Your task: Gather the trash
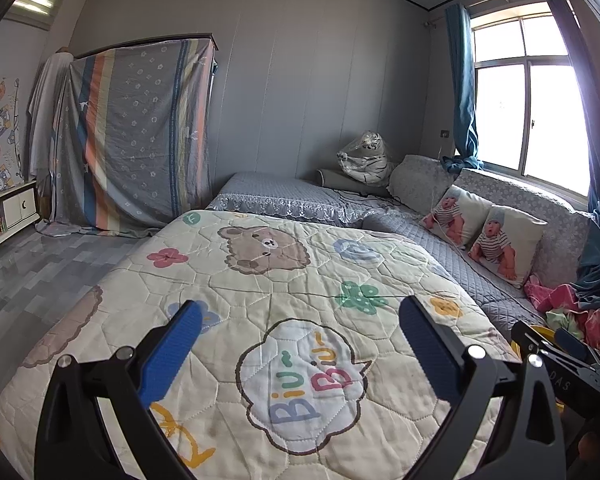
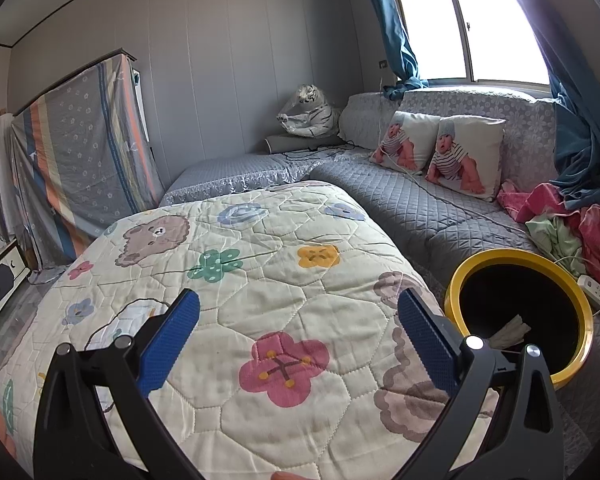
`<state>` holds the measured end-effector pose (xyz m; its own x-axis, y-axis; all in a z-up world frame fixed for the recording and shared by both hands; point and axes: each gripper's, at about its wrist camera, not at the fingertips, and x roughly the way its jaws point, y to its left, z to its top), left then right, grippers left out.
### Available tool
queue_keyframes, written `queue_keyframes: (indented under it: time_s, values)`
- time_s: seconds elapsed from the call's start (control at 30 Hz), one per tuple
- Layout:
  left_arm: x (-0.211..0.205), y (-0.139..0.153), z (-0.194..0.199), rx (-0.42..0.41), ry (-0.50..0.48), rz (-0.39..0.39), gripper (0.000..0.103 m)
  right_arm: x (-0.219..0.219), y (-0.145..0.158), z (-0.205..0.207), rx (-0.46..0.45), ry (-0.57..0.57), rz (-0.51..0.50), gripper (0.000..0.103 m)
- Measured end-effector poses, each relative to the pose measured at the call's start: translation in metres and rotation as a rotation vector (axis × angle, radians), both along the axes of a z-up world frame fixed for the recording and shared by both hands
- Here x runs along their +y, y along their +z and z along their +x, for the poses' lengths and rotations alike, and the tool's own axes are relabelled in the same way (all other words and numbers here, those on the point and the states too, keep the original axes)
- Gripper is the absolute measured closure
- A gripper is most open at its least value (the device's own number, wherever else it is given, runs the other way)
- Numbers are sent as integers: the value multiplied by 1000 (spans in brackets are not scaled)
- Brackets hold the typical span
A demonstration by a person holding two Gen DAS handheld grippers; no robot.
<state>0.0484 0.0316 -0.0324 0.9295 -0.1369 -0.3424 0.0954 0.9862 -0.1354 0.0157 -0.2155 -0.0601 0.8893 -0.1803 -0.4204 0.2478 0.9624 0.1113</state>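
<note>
Both tongs spread wide, empty: left tongs (image 1: 300, 344), right tongs (image 2: 299, 338) over quilt (image 2: 260, 280). Bin (image 2: 460, 280) at quilt's right edge (crumpled paper (image 2: 510, 330) inside). Risk: right tongs clip rim, tip bin.

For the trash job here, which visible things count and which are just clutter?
Job: yellow bin; crumpled paper inside it; left gripper and right gripper, both open, empty.

Lying about: baby pillows, pink clothes, wrapped tiger toy, power strip.
</note>
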Motion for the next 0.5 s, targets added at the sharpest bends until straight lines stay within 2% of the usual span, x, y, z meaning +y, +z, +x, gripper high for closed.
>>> queue_keyframes:
  time_s: [0.5]
  values:
    - [-2,0,-1,8,0,3,8,0,-2,0,5,-4,5,8]
